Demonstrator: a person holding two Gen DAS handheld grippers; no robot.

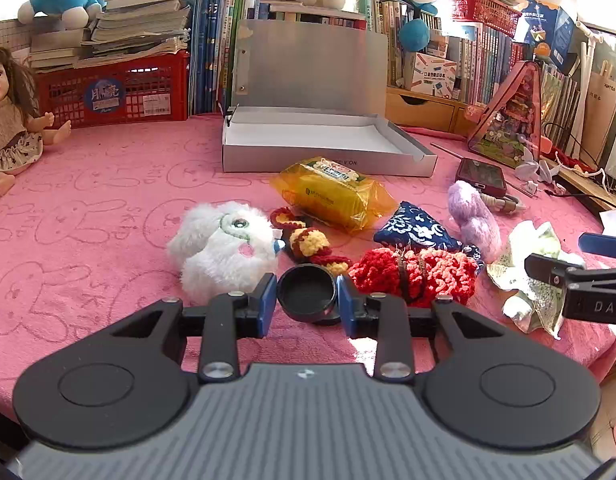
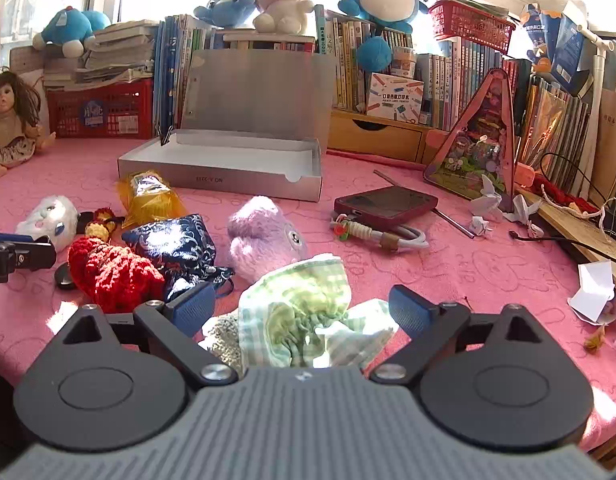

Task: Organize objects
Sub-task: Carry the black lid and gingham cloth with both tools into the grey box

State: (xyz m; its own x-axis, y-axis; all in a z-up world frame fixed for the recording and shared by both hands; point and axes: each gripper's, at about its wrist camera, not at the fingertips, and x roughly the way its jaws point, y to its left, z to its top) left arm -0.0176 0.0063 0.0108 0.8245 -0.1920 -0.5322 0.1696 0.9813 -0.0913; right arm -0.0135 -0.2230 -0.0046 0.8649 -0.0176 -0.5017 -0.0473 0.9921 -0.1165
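Clamping a small black round lid [image 1: 306, 293] above the pink tablecloth [image 1: 87, 216], the left gripper [image 1: 306, 300] is nearly closed; the right gripper [image 2: 301, 312] spreads wide around a crumpled green-checked cloth [image 2: 295, 312].

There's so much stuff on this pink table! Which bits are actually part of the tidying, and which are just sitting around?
Part of the tidying:
- black round container, clamped in the left gripper
- crumpled green checked cloth, between the open right gripper fingers
- open silver box
- white plush, purple plush, red yarn piece

Just lying about:
- doll
- shelved books
- red basket
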